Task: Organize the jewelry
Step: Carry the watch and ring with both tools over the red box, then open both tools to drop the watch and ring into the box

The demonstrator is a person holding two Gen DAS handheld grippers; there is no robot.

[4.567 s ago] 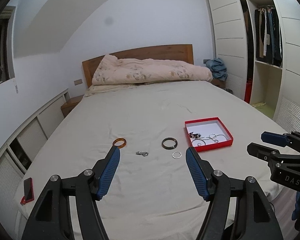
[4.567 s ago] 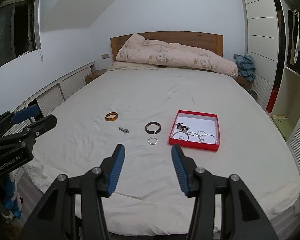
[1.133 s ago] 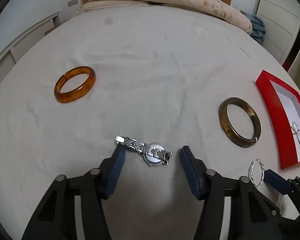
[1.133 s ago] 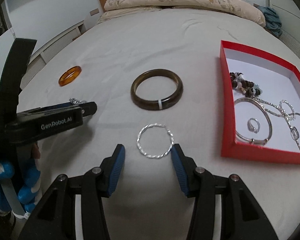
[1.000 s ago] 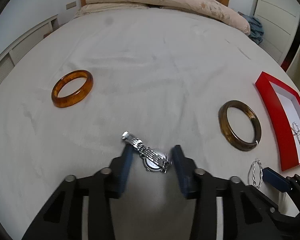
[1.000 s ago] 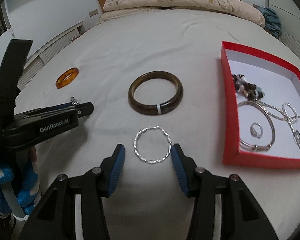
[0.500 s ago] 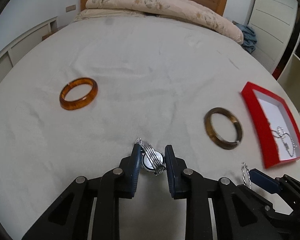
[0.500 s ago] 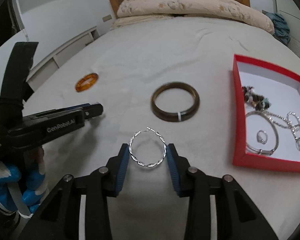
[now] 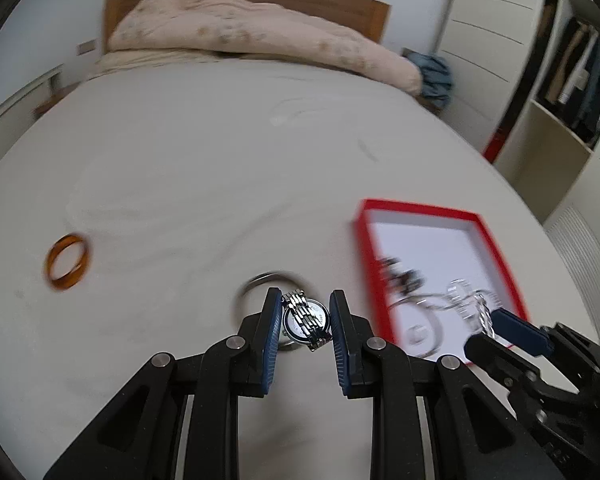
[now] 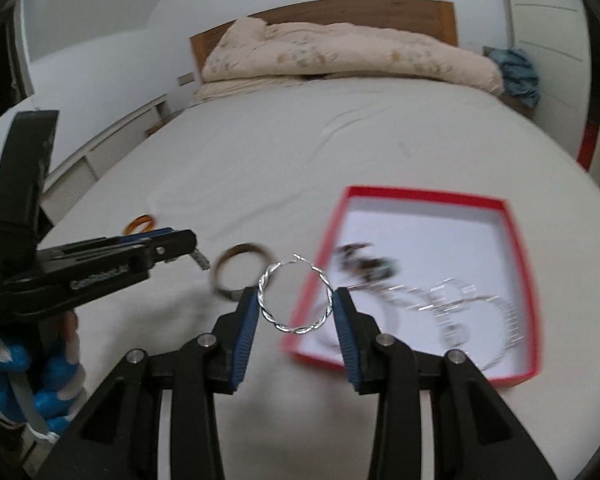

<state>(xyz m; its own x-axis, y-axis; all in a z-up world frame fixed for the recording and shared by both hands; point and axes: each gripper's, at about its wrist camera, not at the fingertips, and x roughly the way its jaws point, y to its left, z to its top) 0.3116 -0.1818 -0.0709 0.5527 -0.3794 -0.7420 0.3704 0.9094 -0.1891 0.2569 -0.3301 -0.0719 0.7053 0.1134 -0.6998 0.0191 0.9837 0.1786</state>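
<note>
- The left gripper (image 9: 305, 320) is hanging above the bed (image 9: 204, 184), level and pointing toward the headboard. Its blue ribbed fingers (image 9: 271, 328) are clamping a silver watch (image 9: 306, 319) by the edges of the round face, with the link band running diagonally across it.
- The right gripper (image 10: 296, 300) is sitting just beside it, also up in the air, near the front left corner of the red box (image 10: 520, 240). Its fingers (image 10: 247, 320) are pinching a twisted silver hoop (image 10: 296, 294) from both sides, so the hoop is standing upright facing the camera.
- In the left wrist view the hoop (image 9: 482, 314) is showing edge-on at the tip of the right gripper (image 9: 500, 326), over the near edge of the box (image 9: 420, 210).
- Compared with about a second ago: both pieces were lying flat on the sheet between wide-open fingers; now both are off the sheet and gripped. Both views are also swinging toward the box, which is filling way more of the frame, and the background is motion-blurred.
- The dark brown bangle (image 10: 240, 270) is still lying on the sheet, now partly behind the left fingers in the left wrist view. The amber bangle (image 9: 66, 262) is staying put well off to the left.
- The box is shallow, red cardboard-looking walls, white floor. Inside is a beaded bracelet (image 10: 364, 266) plus thin silver rings and chains (image 10: 460, 300), too blurry to sort out.
- The sheet is off-white, matte, softly wrinkled. A floral quilt (image 10: 340, 56) is bunched against the wooden headboard (image 10: 420, 10).
</note>
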